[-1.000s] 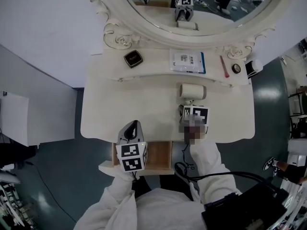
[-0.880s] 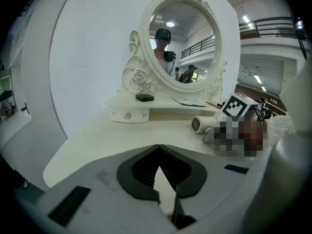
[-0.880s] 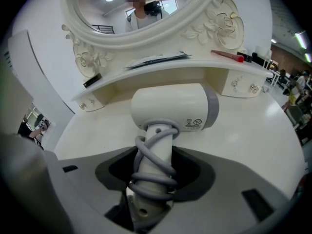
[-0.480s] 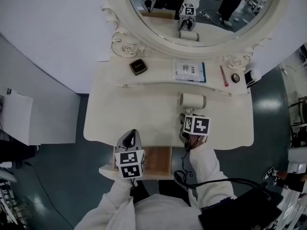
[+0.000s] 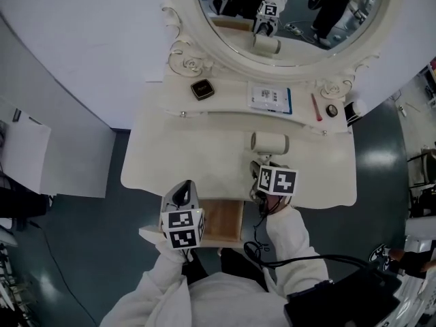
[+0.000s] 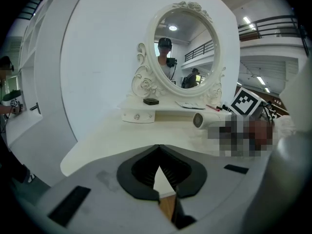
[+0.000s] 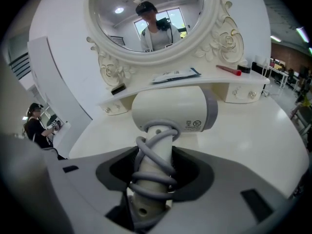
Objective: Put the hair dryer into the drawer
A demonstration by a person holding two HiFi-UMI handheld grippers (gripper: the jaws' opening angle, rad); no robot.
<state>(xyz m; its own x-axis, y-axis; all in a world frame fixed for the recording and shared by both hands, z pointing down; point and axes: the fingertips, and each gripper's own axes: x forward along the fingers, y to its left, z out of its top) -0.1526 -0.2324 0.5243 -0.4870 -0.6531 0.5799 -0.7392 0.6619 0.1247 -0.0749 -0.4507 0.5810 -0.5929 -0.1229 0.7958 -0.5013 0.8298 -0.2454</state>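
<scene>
Cream table (image 5: 170, 162) with a wavy edge stands against a white wall (image 5: 82, 39) on a dark teal floor (image 5: 102, 237), with a white cabinet (image 5: 24, 155) off to your left. An oval mirror (image 5: 293, 19) in a carved frame rises at the back and reflects you and both grippers. A raised shelf (image 5: 225, 107) runs under the mirror. On it, left to right, are a black compact (image 5: 202, 88), a flat white packet (image 5: 270, 99), a red pen (image 5: 317, 107) and a small round jar (image 5: 331, 110), all apart from each other. The main top in front of the shelf is bare apart from the hair dryer (image 5: 270, 142), which lies right of centre with its barrel crosswise, near the shelf. Its handle (image 7: 155, 165) points back toward you with the grey cord (image 7: 151, 179) wound around it. Your right gripper (image 5: 261, 169) is clamped on that handle, jaws pressed against its sides. You can't tell from these views whether the barrel touches the top. The drawer (image 5: 221, 220) under the table's front edge is pulled open and its wood bottom shows, with only the cube of your left gripper (image 5: 182, 188) over its left part. That gripper sits at the table's front edge, well apart from the hair dryer. Its jaws meet at the tips with nothing between them, and the table edge and drawer wood show through the gap below. A black cable loops by your right sleeve.
</scene>
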